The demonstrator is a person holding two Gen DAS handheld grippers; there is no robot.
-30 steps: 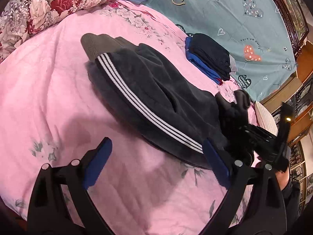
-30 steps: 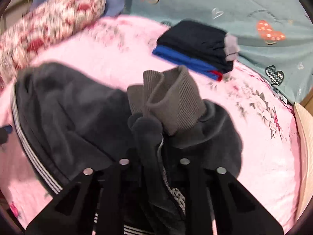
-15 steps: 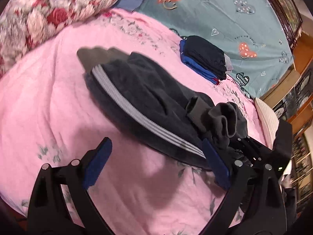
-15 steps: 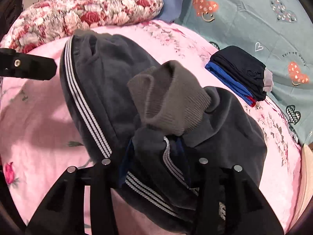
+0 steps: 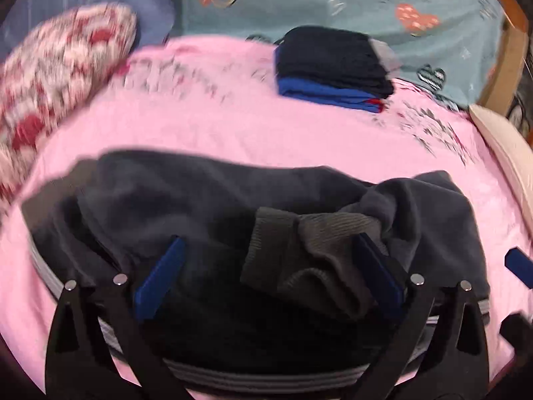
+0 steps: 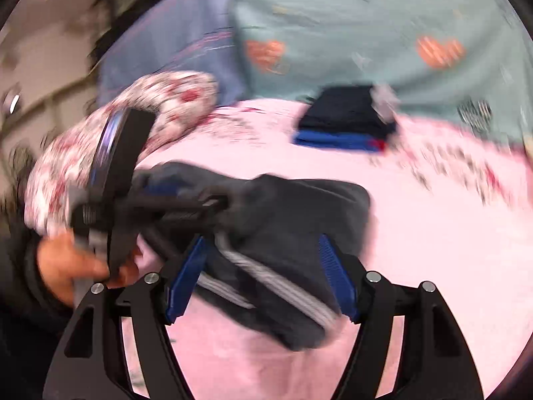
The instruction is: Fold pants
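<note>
The dark pants lie in a heap on the pink bed cover, near the front edge. They look folded over once, with the grey ribbed cuffs lying on top of the pile and the white side stripes running along the front edge. The fold is lumpy, not flat and neat.

The left gripper is over the pants, its jaws opening to their widest. The cuffs sit between its blue pads, but the pads do not press on them. The right gripper is at the striped end, and its jaws are opening too. The cloth is between them, let go.

So one fold looks done. I think smoothing it, and maybe one more fold, is left.

Farther back is a stack of folded clothes. A flowery pillow is on the left. A hand holds the left gripper.
</note>
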